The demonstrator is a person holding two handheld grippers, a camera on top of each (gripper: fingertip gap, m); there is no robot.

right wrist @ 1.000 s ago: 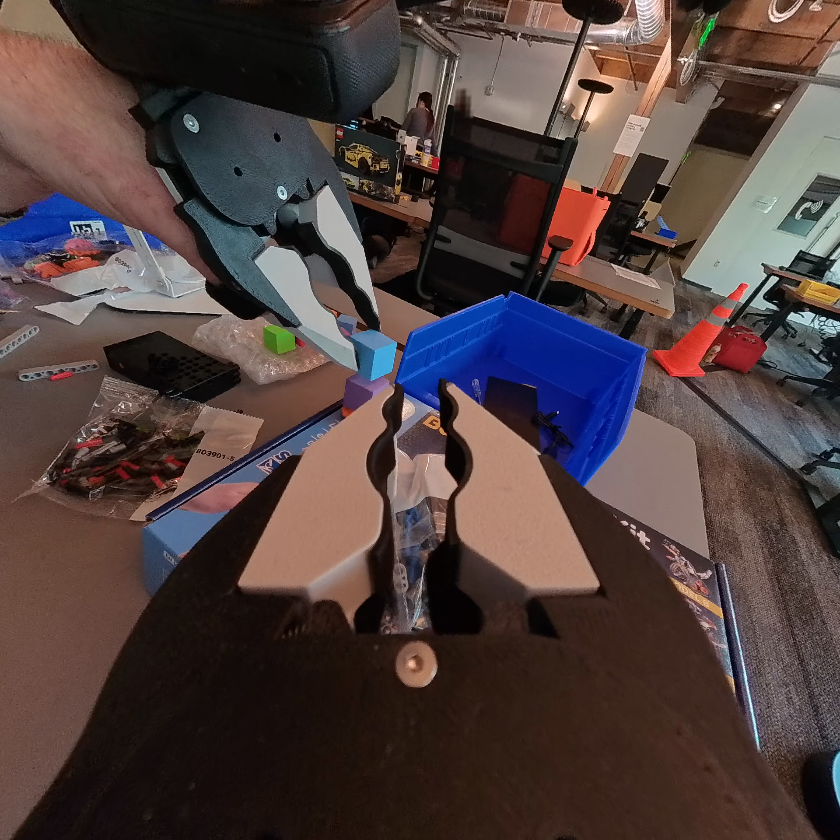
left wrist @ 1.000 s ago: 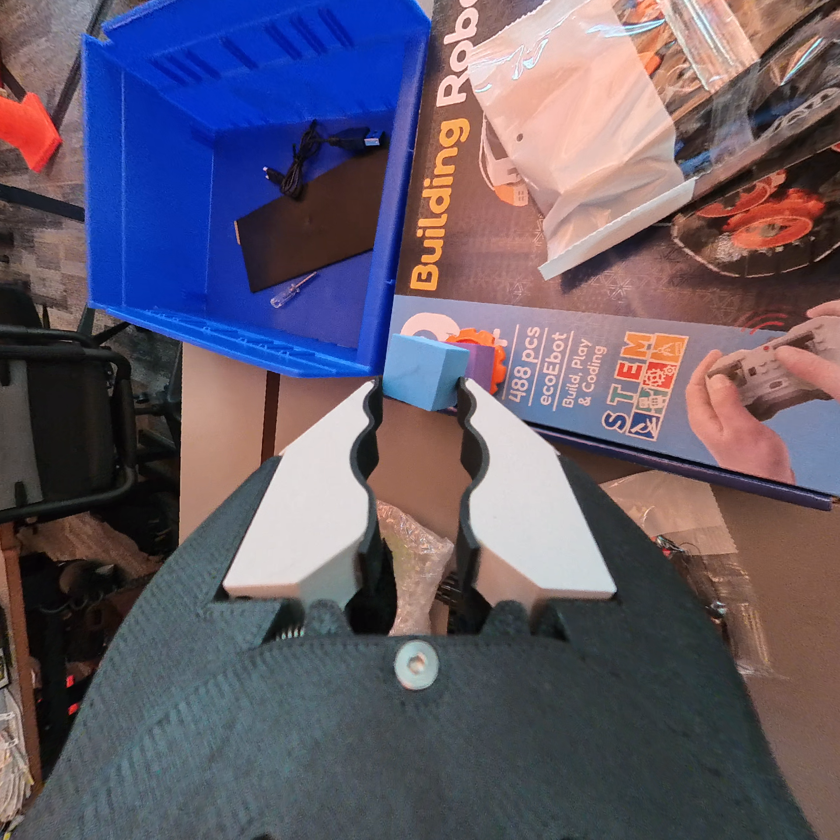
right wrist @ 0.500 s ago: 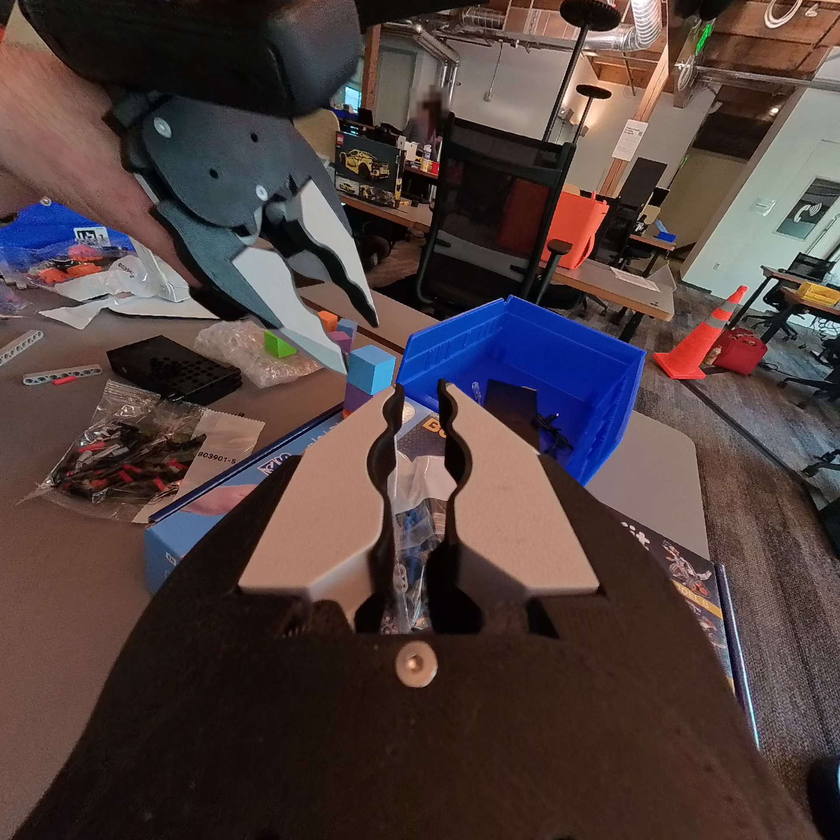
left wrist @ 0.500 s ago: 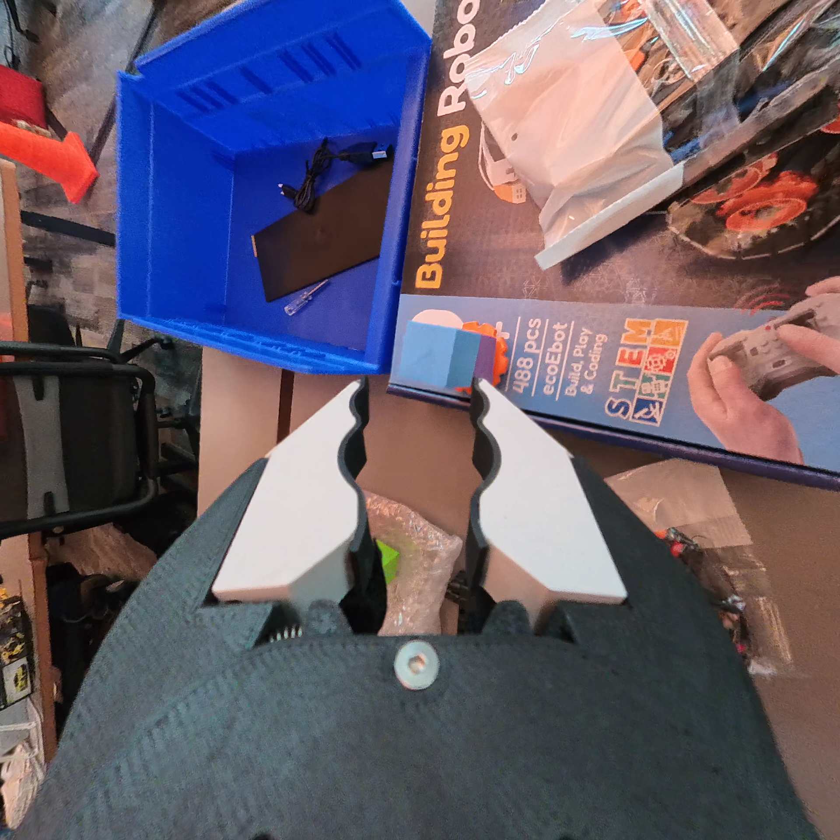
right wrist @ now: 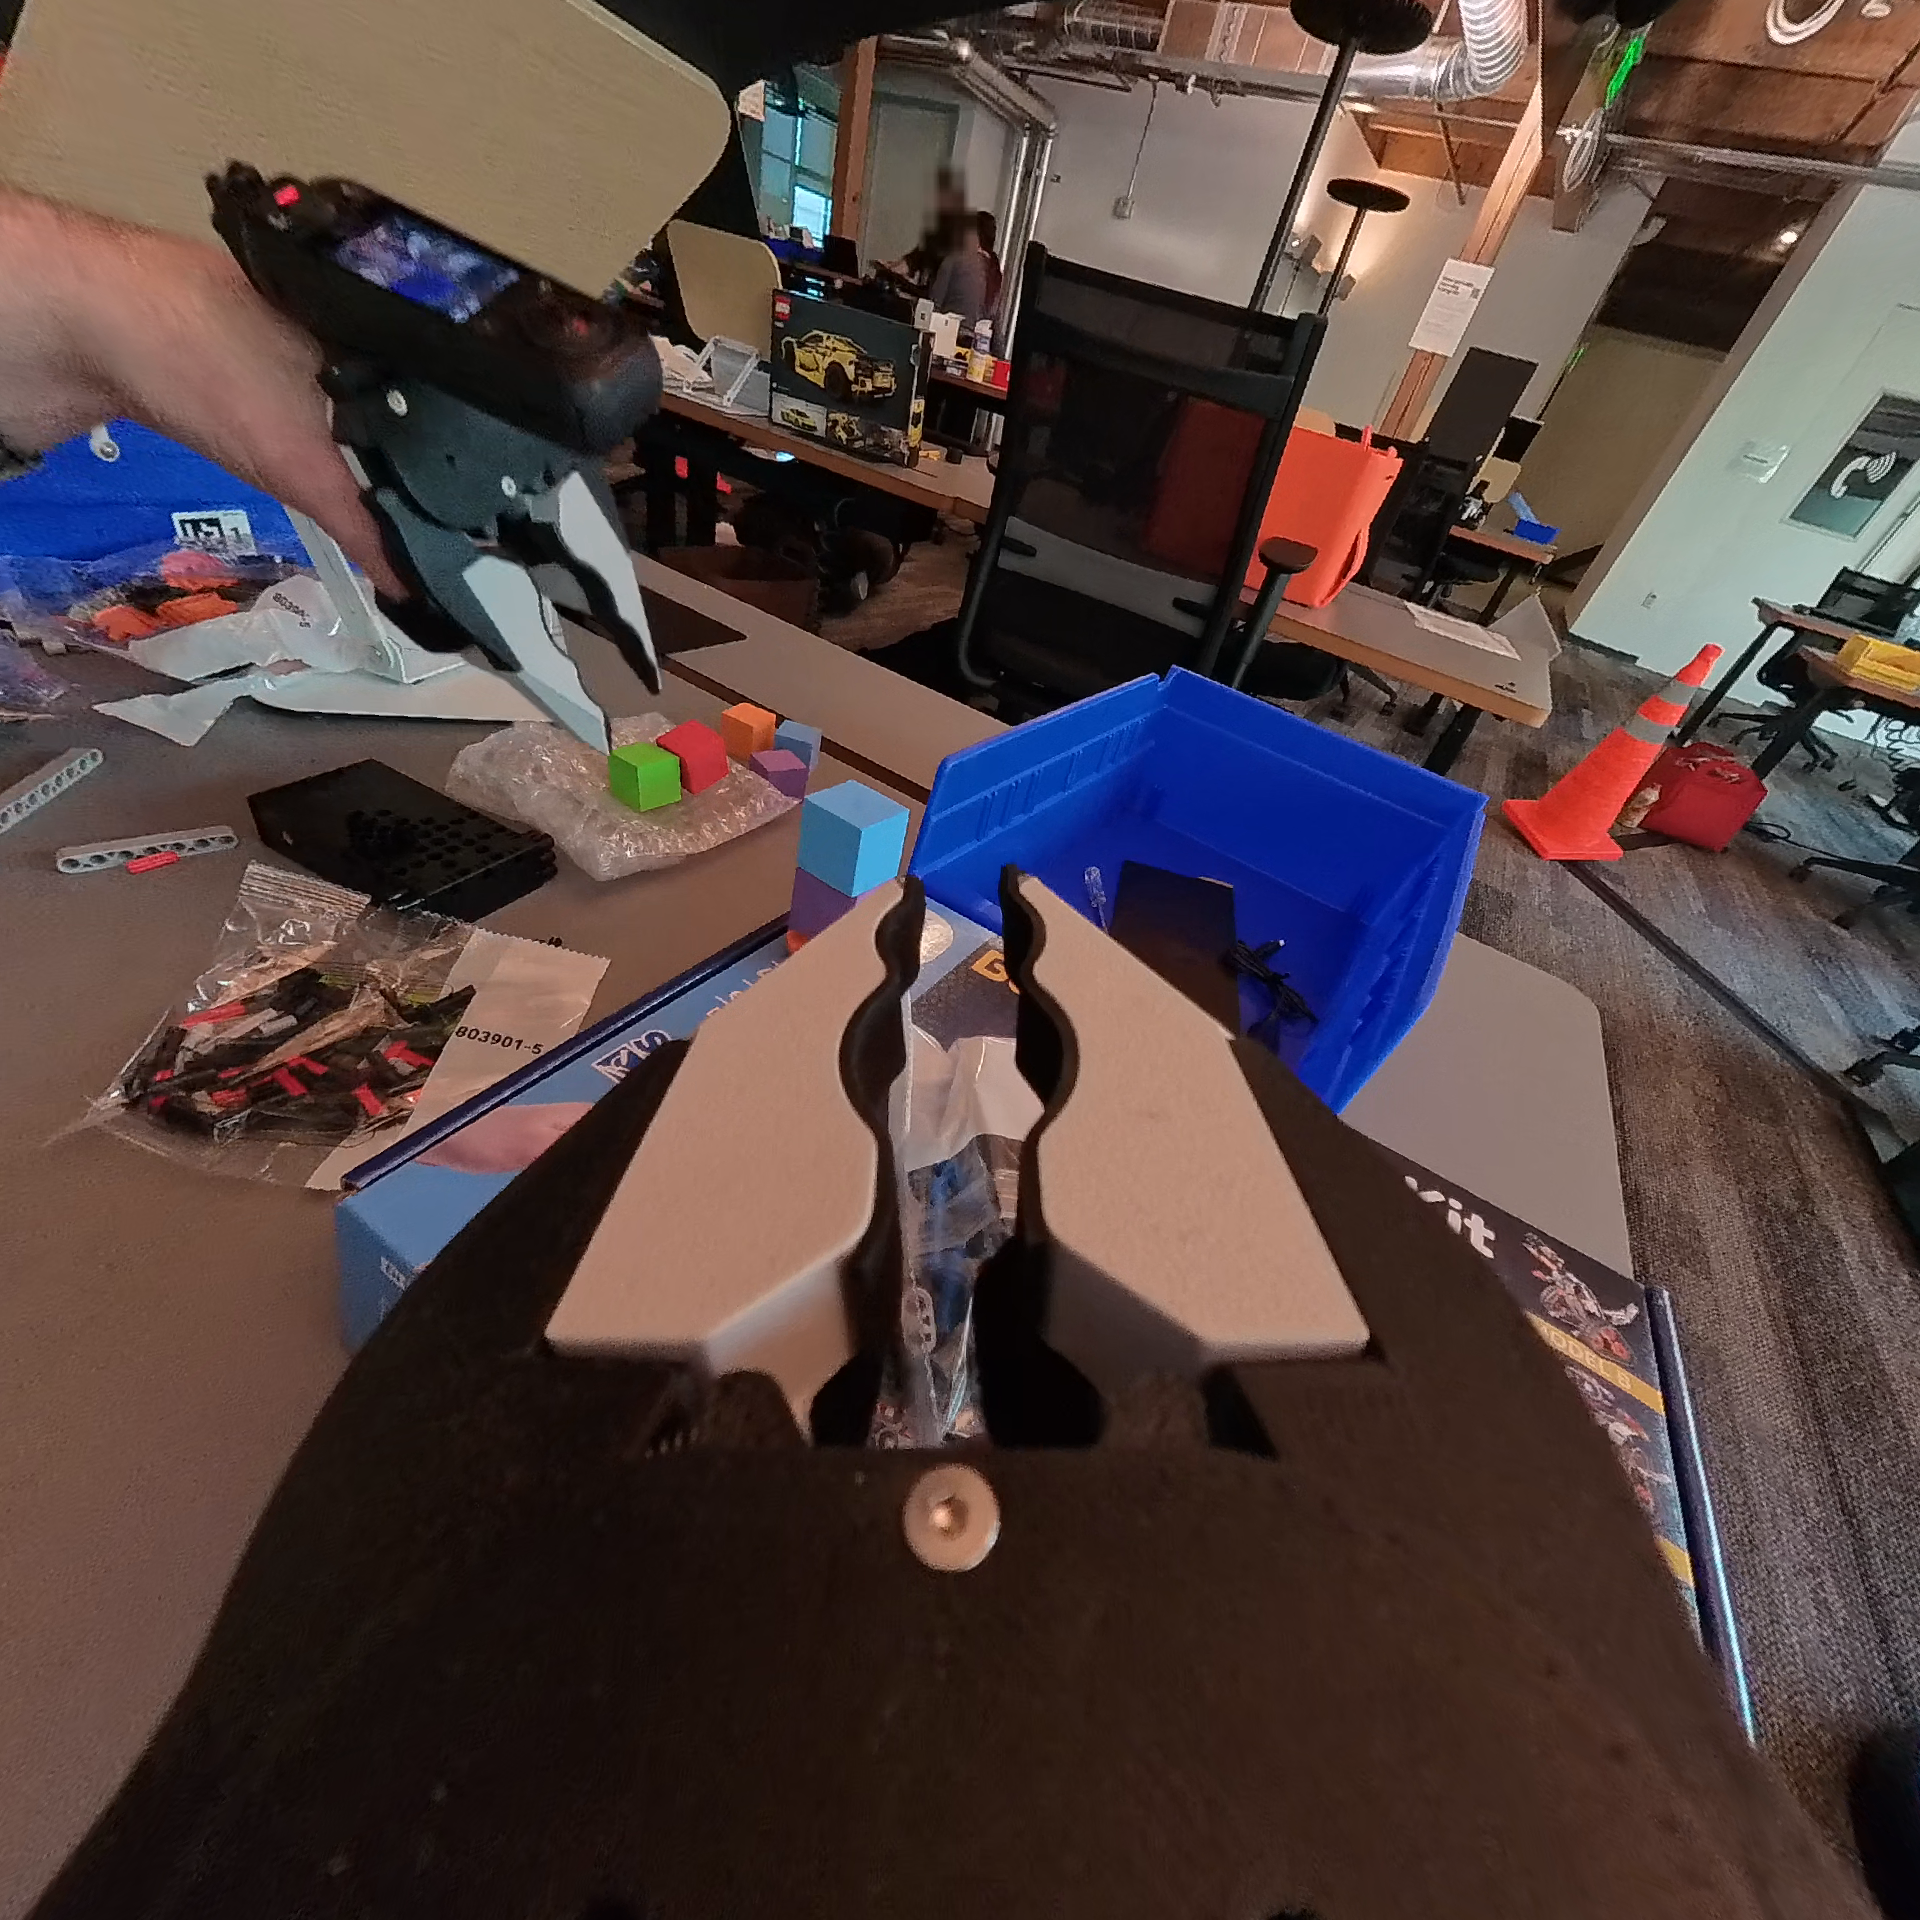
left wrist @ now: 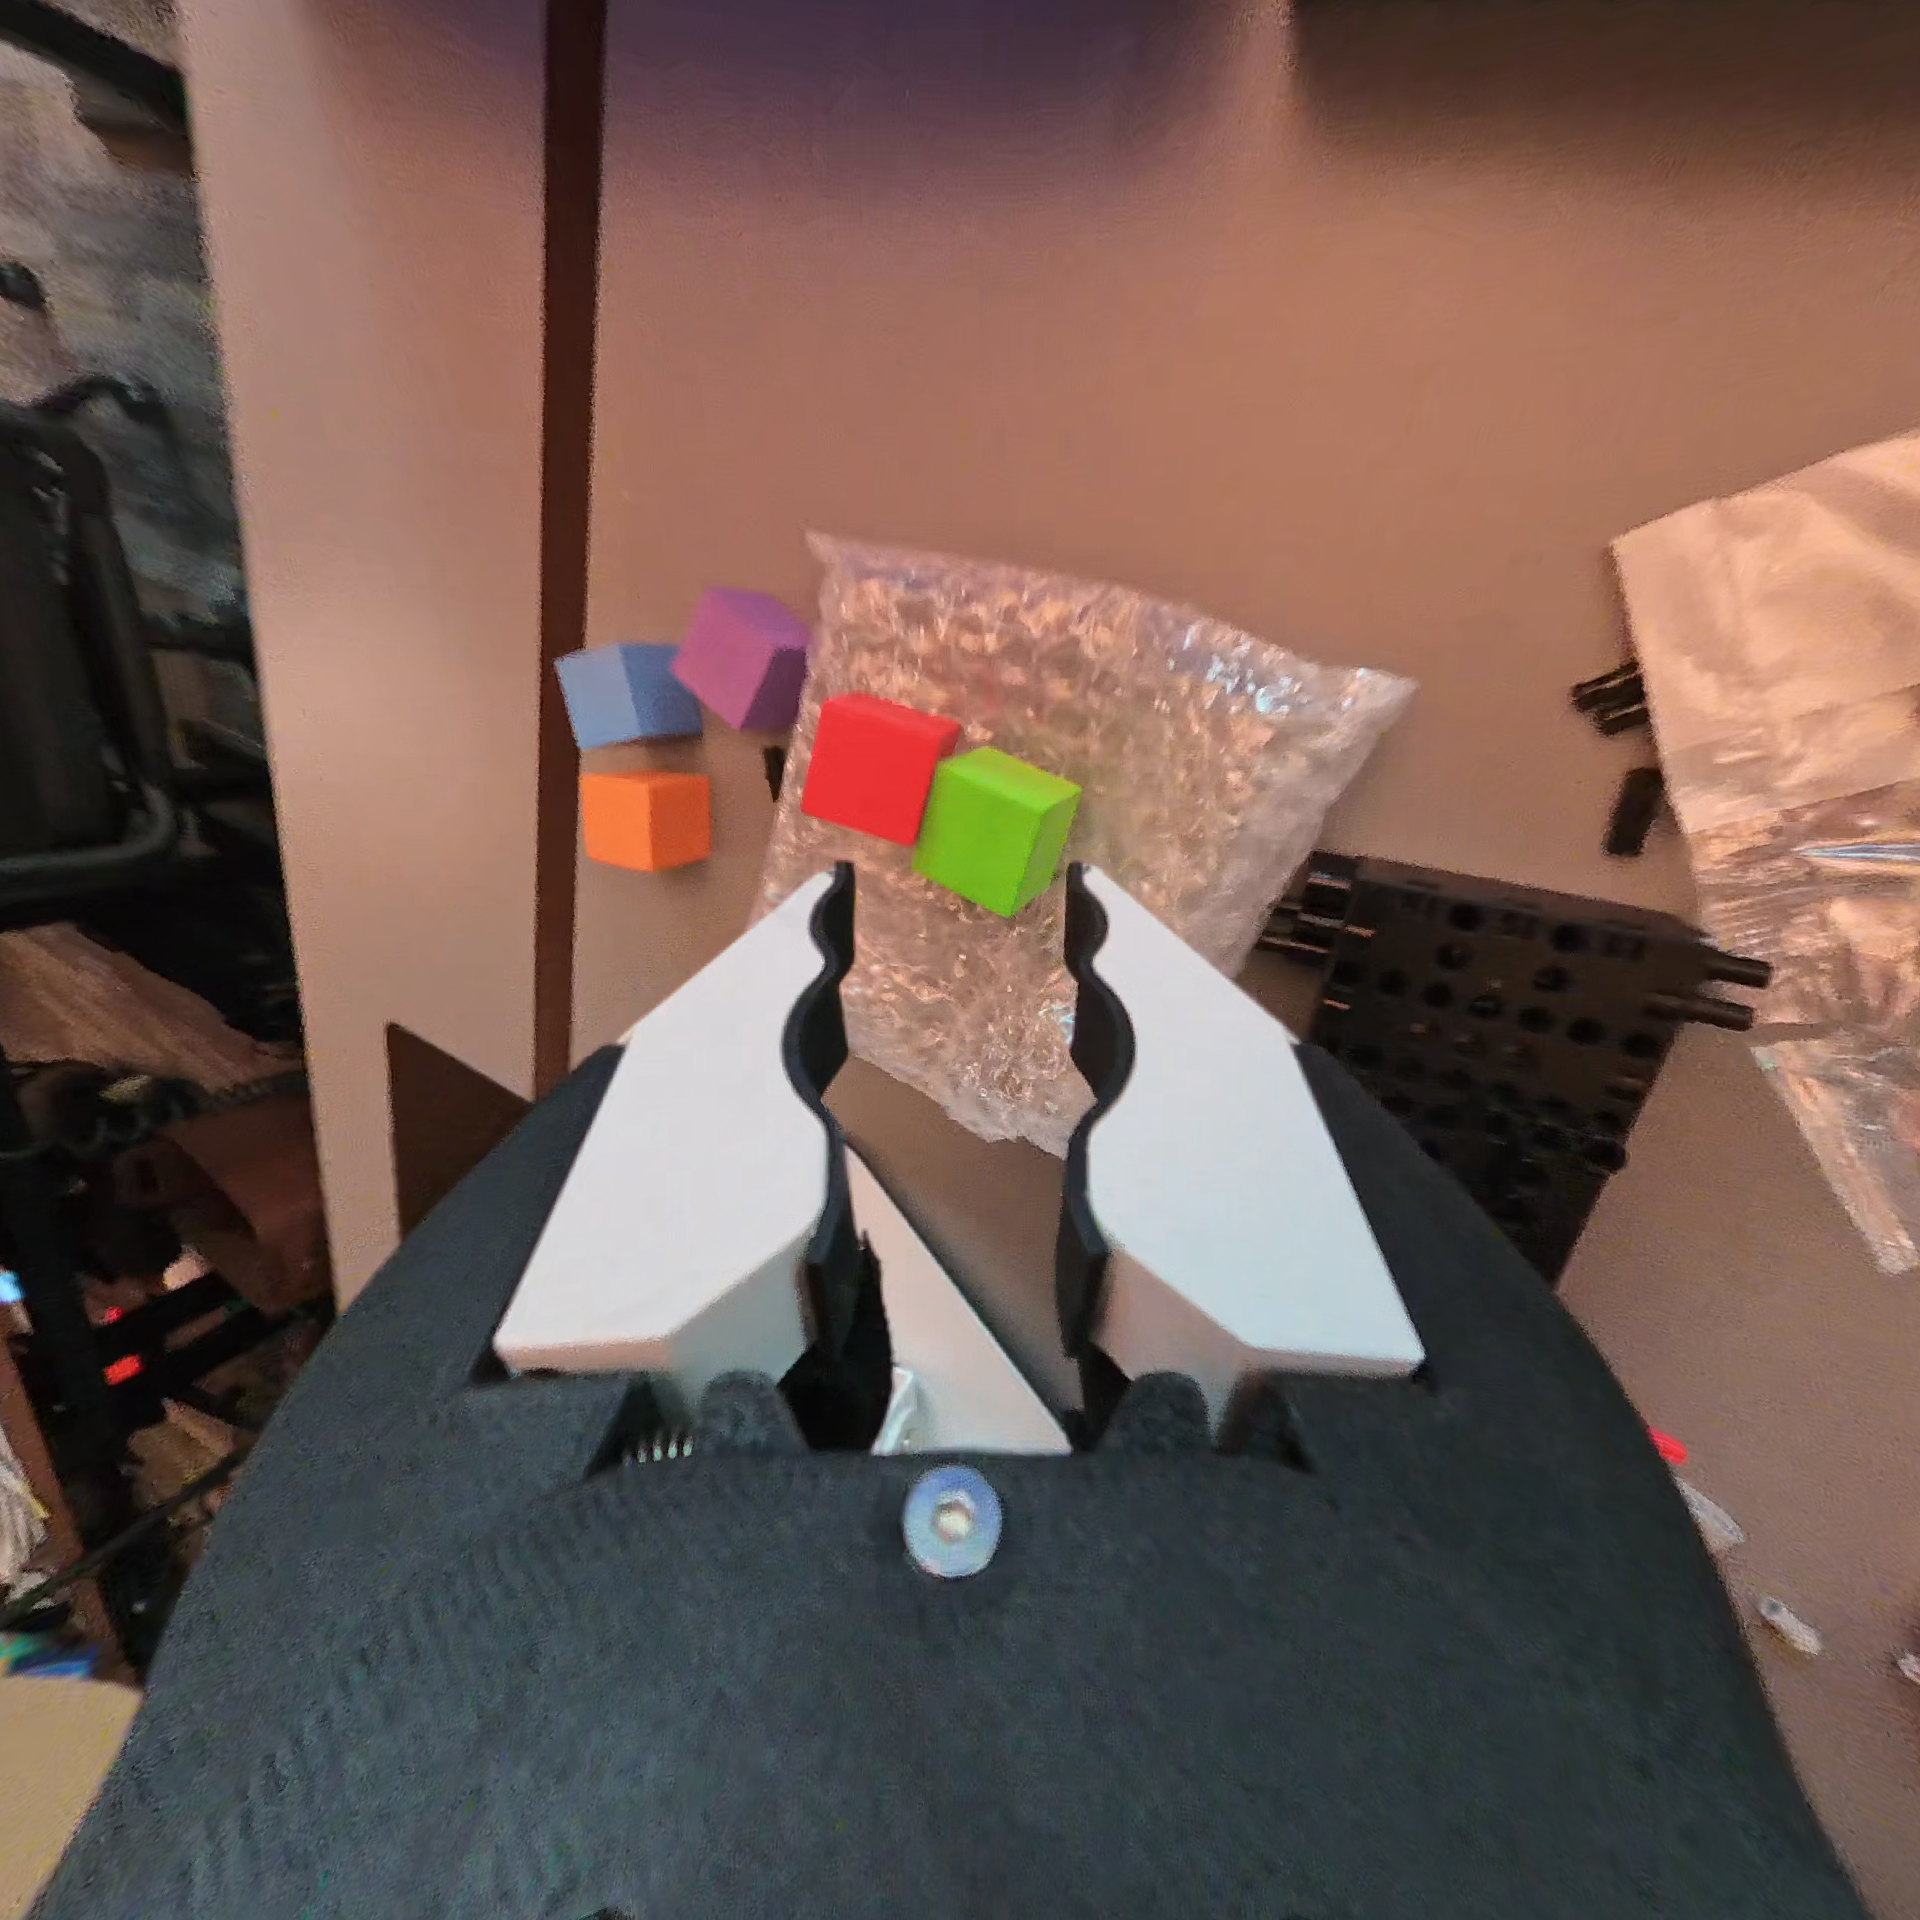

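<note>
My left gripper (left wrist: pixel 956 883) is open and empty, its fingertips just short of a green cube (left wrist: pixel 995 831) that lies beside a red cube (left wrist: pixel 878 767) on a bubble-wrap bag (left wrist: pixel 1122 748). Orange (left wrist: pixel 646 819), blue (left wrist: pixel 627 694) and purple (left wrist: pixel 743 672) cubes lie to the left on the table. In the right wrist view the left gripper (right wrist: pixel 629 715) hovers over the green cube (right wrist: pixel 644 777). A light blue cube (right wrist: pixel 852 836) tops a purple cube (right wrist: pixel 821 902) on the toy box (right wrist: pixel 488 1195). My right gripper (right wrist: pixel 964 888), jaws nearly together, pinches a clear bag of parts (right wrist: pixel 935 1174).
A blue bin (right wrist: pixel 1382 862) with a black card and cable stands behind the box. A black perforated plate (left wrist: pixel 1475 1039), a bag of black and red parts (right wrist: pixel 291 1049) and loose plastic bags (left wrist: pixel 1808 727) lie on the table. Chairs and an orange cone (right wrist: pixel 1621 779) stand beyond. Across from one pair of fingers to the other is roughly 30 centimeters.
My left gripper has left the light blue cube on the purple one, drawn back to the loose cubes and opened wider. The right gripper has not moved.
</note>
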